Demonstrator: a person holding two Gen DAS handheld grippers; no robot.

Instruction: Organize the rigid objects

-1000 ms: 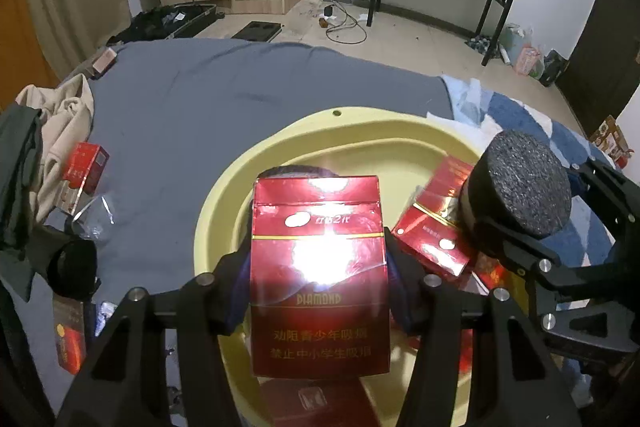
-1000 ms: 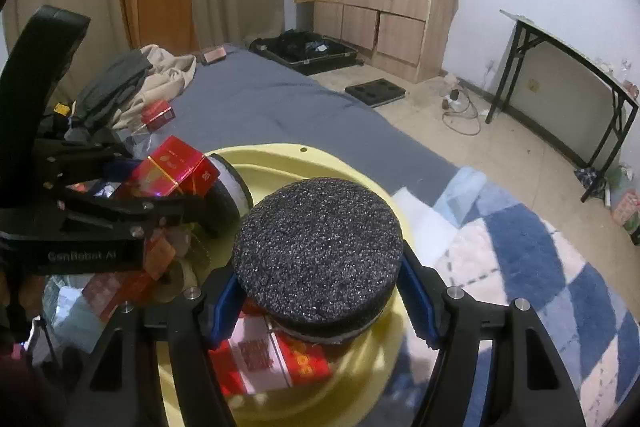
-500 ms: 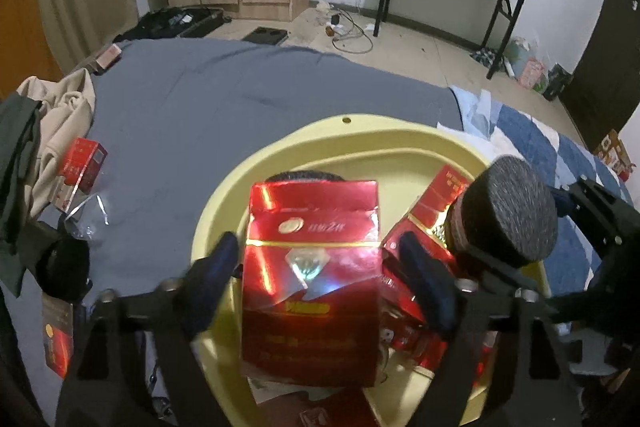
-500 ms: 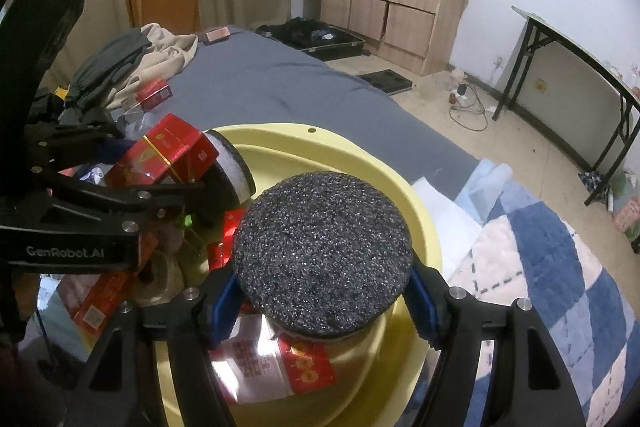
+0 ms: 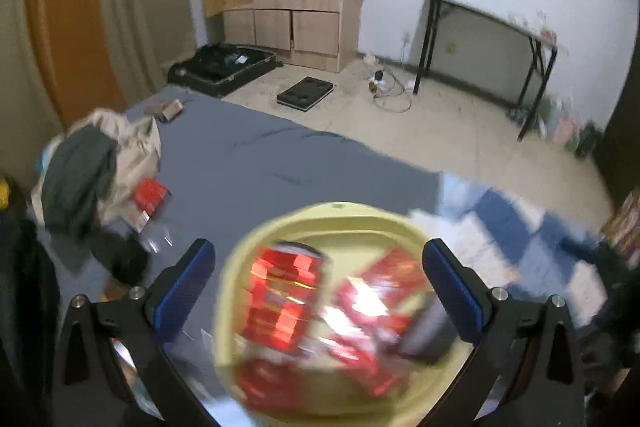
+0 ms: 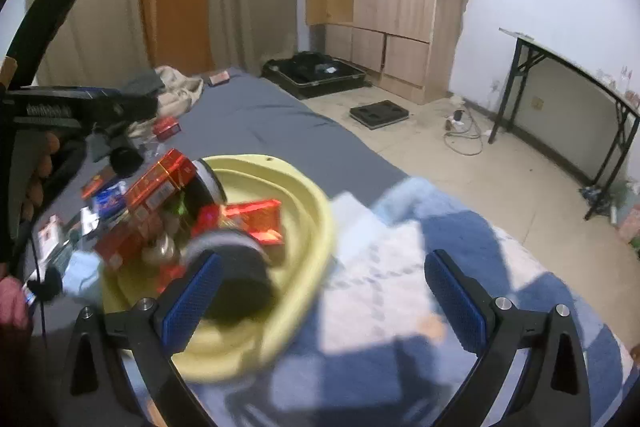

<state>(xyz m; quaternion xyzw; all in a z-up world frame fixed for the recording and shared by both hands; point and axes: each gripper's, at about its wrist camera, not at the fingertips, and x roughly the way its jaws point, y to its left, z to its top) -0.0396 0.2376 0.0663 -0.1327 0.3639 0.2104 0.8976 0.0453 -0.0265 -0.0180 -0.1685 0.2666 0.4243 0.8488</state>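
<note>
A yellow basin on the bed holds several red cigarette boxes and round pieces. My left gripper hovers above it with jaws opening wide. The blurred red box lies in the basin below, clear of the blue pads. My right gripper is also opening, over the checked blanket to the right of the basin, with nothing between its fingers. The dark foam-topped disc rests inside the basin by its left finger. In the right wrist view, the left gripper's body shows at upper left.
A clothes pile and a loose red box lie on the grey sheet to the left. Small packets are scattered left of the basin. A blue-and-white blanket covers the right. Beyond the bed are a black case and a table.
Both grippers have opened. The red box left the left jaws and the foam disc left the right jaws, both into the basin. The left gripper rose; the right moved right, off the basin.
</note>
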